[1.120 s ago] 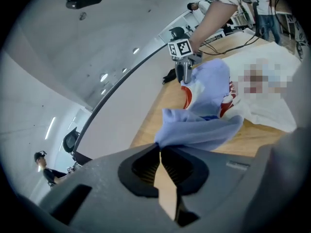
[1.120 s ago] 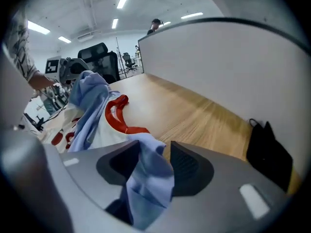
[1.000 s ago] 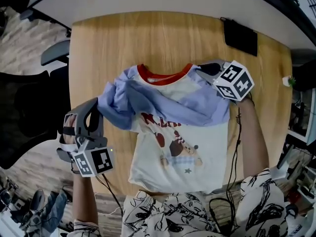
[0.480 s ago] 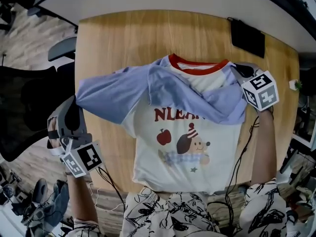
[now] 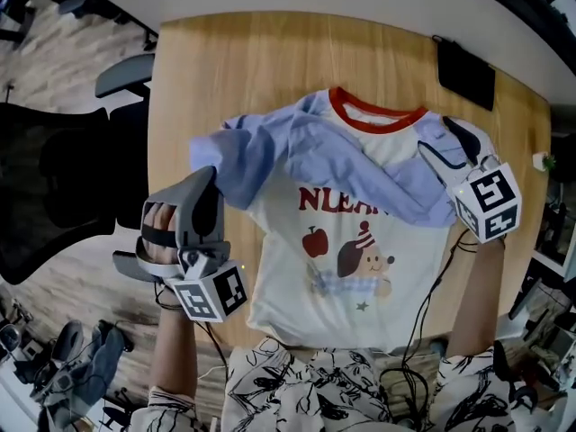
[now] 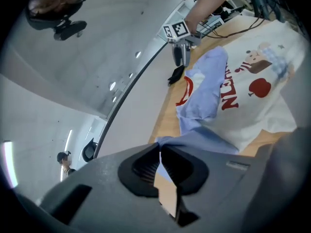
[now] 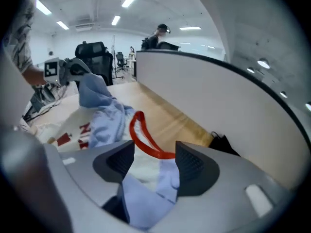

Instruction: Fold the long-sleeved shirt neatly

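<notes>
Blue sleeve [image 5: 261, 156], clamped in the left gripper [image 5: 209, 183], runs leftward off the shirt [image 5: 333, 259], while the right gripper [image 5: 441, 144], jaws just opening, loosely straddles the opposite shoulder [image 7: 165, 183].

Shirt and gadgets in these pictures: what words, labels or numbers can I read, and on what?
"NLEA...": red print on the shirt chest; its end runs under the folded blue sleeve.
Left marker cube and right marker cube: black-and-white square patterns, no words.
Nothing else is legible.
</notes>
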